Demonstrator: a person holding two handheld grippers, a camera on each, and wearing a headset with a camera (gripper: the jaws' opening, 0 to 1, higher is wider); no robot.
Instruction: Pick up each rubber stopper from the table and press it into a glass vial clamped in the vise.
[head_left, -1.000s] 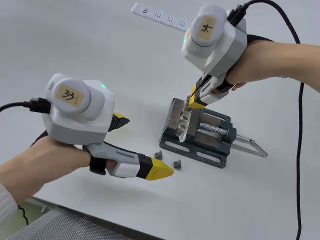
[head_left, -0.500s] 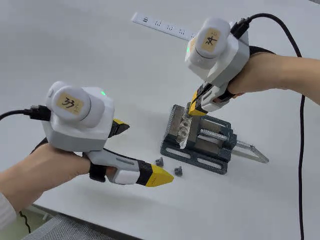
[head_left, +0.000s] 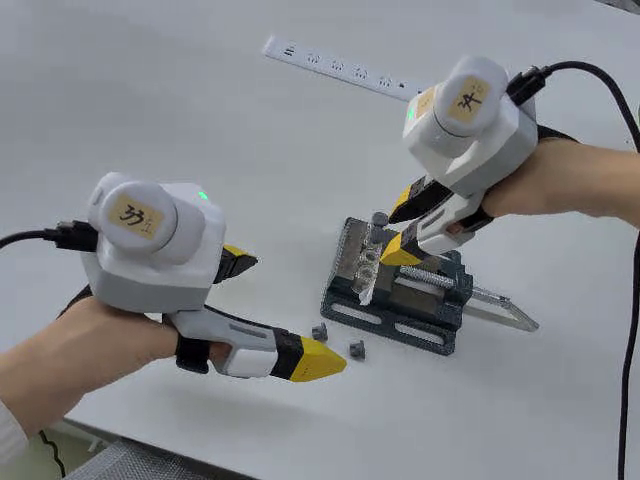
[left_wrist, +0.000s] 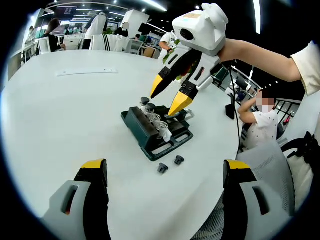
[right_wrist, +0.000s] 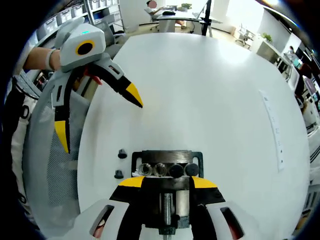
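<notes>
A dark vise clamps a row of glass vials. In the right gripper view the two right-hand vials carry dark stoppers and the two left-hand ones are unstoppered. Two loose grey rubber stoppers lie on the table in front of the vise. My right gripper hangs open just right of the stoppered far vial, holding nothing. My left gripper is open and empty, left of the loose stoppers.
A white power strip lies at the back of the white table. The vise's screw handle sticks out to the right. A black cable trails along the right side. A grey chair and a seated person are past the table edge.
My right gripper was shut over the far vial; it has opened and drawn back to the right, leaving a stopper in that vial. The left gripper has barely moved.
</notes>
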